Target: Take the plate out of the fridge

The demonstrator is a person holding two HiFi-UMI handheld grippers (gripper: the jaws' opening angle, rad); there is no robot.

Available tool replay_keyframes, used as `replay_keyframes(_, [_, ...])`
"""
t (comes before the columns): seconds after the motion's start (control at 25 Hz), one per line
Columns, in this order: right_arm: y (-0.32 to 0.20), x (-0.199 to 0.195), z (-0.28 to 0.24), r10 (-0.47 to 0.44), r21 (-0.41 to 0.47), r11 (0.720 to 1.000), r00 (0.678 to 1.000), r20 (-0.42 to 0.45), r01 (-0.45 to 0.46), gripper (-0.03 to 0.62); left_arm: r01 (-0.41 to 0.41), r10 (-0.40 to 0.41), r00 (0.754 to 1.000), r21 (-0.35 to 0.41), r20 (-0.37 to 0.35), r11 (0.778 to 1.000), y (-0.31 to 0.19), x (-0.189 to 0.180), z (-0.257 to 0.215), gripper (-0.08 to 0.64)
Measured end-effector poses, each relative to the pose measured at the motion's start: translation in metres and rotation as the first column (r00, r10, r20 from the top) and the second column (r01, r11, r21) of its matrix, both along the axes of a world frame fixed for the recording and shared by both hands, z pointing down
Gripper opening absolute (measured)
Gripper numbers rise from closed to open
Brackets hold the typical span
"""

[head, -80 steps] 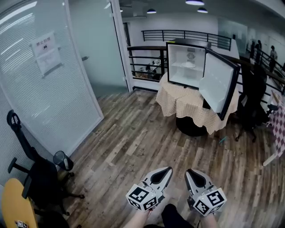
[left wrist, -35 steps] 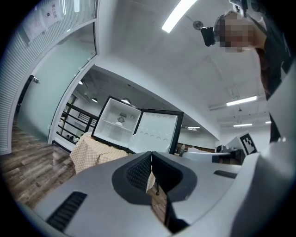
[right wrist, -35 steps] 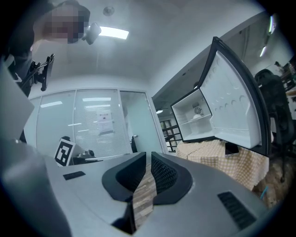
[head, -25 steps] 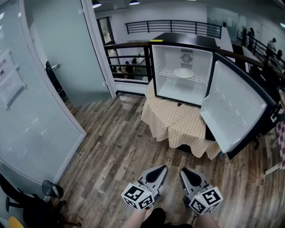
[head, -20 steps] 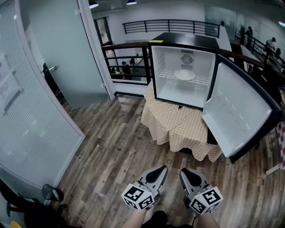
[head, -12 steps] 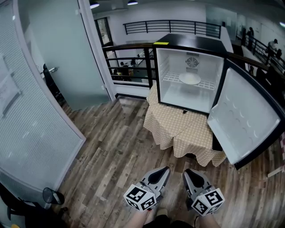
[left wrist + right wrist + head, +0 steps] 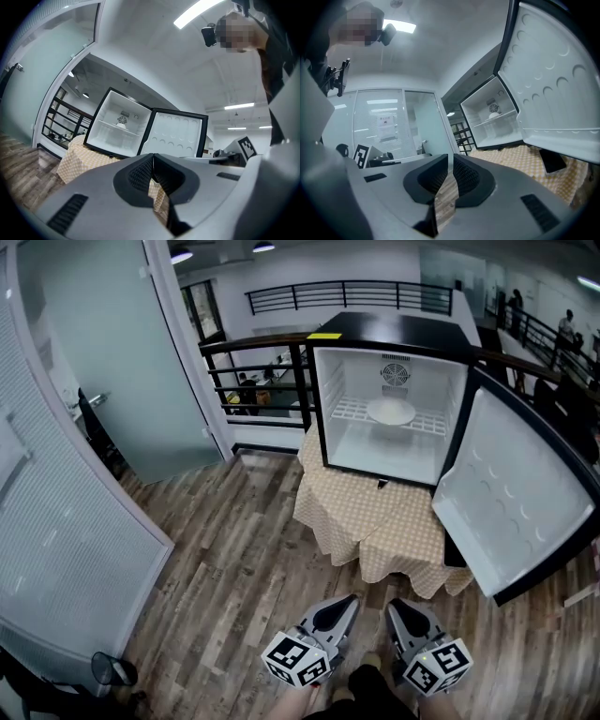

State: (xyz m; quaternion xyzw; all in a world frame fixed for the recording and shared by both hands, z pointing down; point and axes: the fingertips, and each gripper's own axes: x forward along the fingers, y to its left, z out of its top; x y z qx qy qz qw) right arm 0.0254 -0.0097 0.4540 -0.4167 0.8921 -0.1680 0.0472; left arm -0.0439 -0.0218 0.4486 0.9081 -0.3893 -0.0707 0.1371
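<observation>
A white plate (image 7: 391, 411) lies on the wire shelf inside the small black fridge (image 7: 323, 399), which stands on a table under a checked cloth (image 7: 375, 517). The fridge door (image 7: 511, 493) is swung wide to the right. My left gripper (image 7: 345, 603) and right gripper (image 7: 397, 607) hang low at the bottom of the head view, over the wooden floor and well short of the table. Both are shut and hold nothing. The plate (image 7: 121, 125) shows small and far in the left gripper view, beyond the left gripper (image 7: 153, 157). In the right gripper view the plate (image 7: 494, 109) lies past the right gripper (image 7: 450, 159).
A black railing (image 7: 253, 381) runs behind and left of the fridge. A glass partition (image 7: 56, 521) and a frosted door (image 7: 112, 362) line the left side. The wooden floor (image 7: 234, 568) lies between me and the table. People stand far off at the back right.
The fridge and table have come nearer and larger in the head view as I walk toward them. Both grippers stay low and shut, side by side.
</observation>
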Motion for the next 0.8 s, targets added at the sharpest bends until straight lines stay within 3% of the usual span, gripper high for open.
replay_keyframes(0.8, [-0.119,0.018,-0.015,-0.021,0.008,1.0,0.998,0.051,0.02,0.052,0.016,-0.017,1.0,0.04,0.008,0.999,-0.113,0.026,-0.019,0.009])
